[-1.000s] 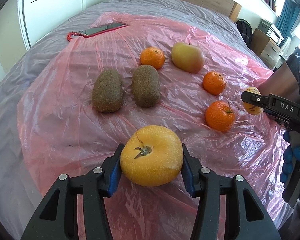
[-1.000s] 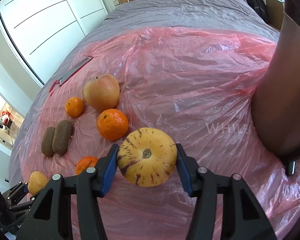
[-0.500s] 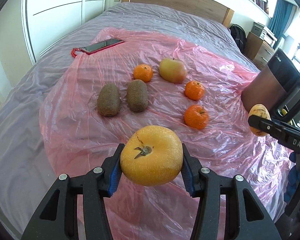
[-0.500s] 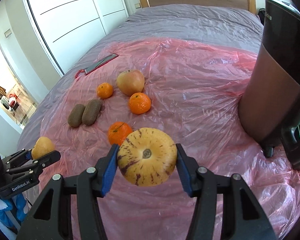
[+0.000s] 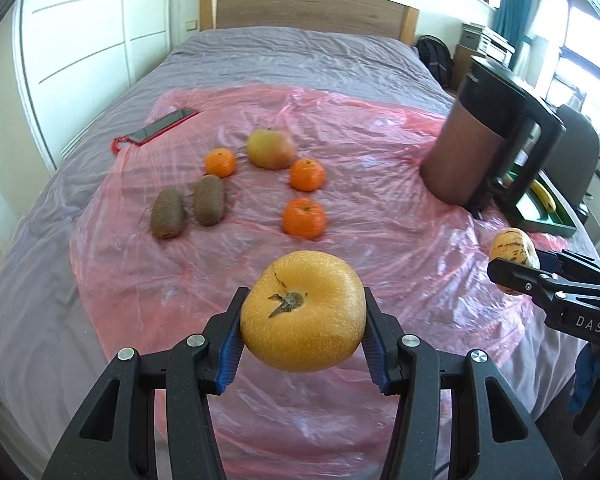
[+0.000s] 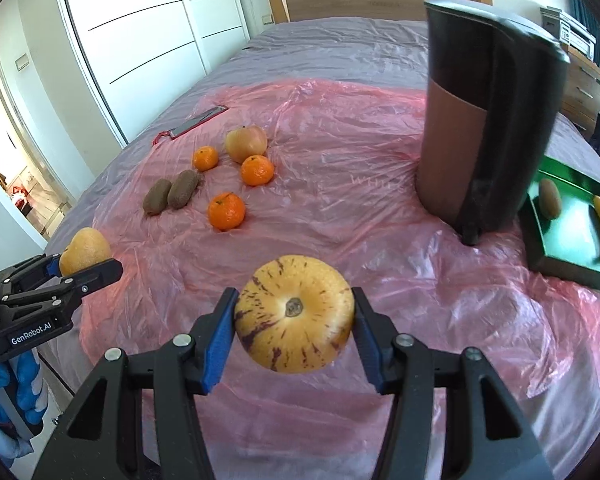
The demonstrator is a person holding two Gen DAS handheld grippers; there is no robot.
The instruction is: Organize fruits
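Pink plastic sheeting (image 6: 340,168) covers the bed, and taking the tall brown jug (image 6: 480,120) as landmark, well to its left lie two kiwis (image 6: 172,192), three mandarins (image 6: 227,211) and an apple (image 6: 246,144), while the green tray (image 6: 572,240) with a kiwi and banana sits just beside its right. The left gripper (image 5: 303,340) is clamped on a plain yellow fruit (image 5: 303,316) and the right gripper (image 6: 294,330) on a purple-streaked yellow fruit (image 6: 294,312), both held above the sheet's near edge. This looks like the carry step; next, each fruit probably needs swinging right past the jug and lowering into the tray before the jaws part.
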